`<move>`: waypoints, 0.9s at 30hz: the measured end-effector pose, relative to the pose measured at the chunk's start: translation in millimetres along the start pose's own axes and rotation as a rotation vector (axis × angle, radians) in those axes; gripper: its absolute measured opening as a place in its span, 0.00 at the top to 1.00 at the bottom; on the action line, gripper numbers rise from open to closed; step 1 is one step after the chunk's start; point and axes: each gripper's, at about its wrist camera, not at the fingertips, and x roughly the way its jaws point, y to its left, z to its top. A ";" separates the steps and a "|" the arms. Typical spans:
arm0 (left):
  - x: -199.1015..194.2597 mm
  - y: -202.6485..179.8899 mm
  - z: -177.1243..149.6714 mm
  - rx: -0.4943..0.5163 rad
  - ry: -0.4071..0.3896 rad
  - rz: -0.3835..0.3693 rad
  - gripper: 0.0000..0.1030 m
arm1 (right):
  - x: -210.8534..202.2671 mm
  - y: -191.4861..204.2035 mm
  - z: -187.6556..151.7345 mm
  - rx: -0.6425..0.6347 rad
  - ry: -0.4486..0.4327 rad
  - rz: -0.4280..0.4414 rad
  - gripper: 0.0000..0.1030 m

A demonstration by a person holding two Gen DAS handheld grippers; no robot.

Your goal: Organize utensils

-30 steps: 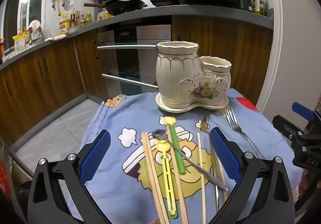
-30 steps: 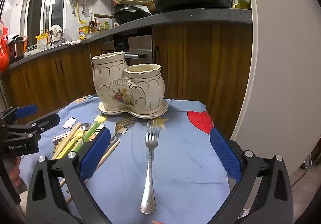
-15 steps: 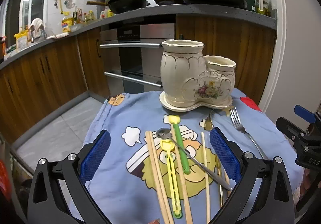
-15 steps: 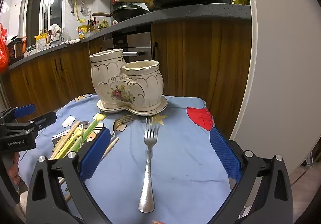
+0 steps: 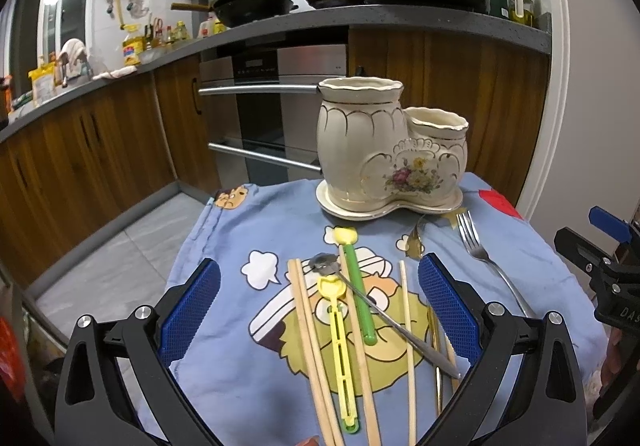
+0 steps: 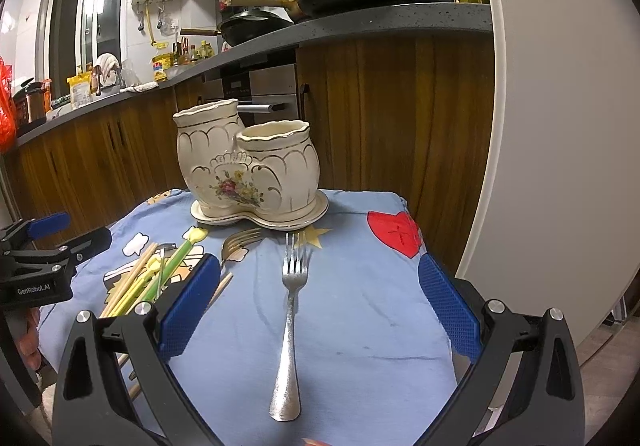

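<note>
A cream ceramic double holder [image 5: 390, 154] stands on its saucer at the far side of the blue cartoon cloth; it also shows in the right wrist view [image 6: 248, 170]. My left gripper [image 5: 318, 310] is open above a pile of utensils: wooden chopsticks [image 5: 308, 330], a yellow plastic utensil [image 5: 340, 338], a green one [image 5: 358, 286] and a small metal spoon [image 5: 384, 310]. A gold fork [image 5: 416, 242] lies beside them. My right gripper [image 6: 318, 310] is open above a silver fork [image 6: 290, 318], which lies lengthwise with its tines toward the holder.
The cloth-covered table [image 6: 380, 286] ends close behind the holder and on the right. Wooden kitchen cabinets [image 5: 92, 150] and an oven [image 5: 272, 106] stand beyond. A white wall or door [image 6: 552, 126] rises to the right.
Both grippers have drifted slightly; the holder sits a little further right in the left view and a little lower left in the right view. Nothing was picked up.
</note>
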 end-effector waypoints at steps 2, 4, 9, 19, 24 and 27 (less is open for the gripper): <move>-1.4 0.3 0.4 -0.001 0.000 -0.002 0.05 | 0.2 -0.8 -0.1 0.001 0.002 0.000 0.05; -1.5 0.4 -0.5 0.000 0.002 -0.002 0.05 | 1.1 -0.9 -0.6 0.002 0.006 0.001 0.05; -2.3 -2.0 2.0 0.007 -0.002 -0.001 0.05 | 0.9 0.4 -0.3 -0.001 0.003 0.002 0.05; -2.9 -0.8 2.8 0.005 -0.001 -0.001 0.05 | 0.9 0.6 0.2 -0.002 0.007 0.004 0.05; -3.8 1.1 3.6 0.005 -0.003 0.000 0.05 | 0.9 0.3 0.1 -0.004 0.008 0.003 0.05; -5.0 3.2 3.5 0.002 -0.004 -0.001 0.05 | 2.1 1.9 -0.2 -0.006 0.013 0.002 0.05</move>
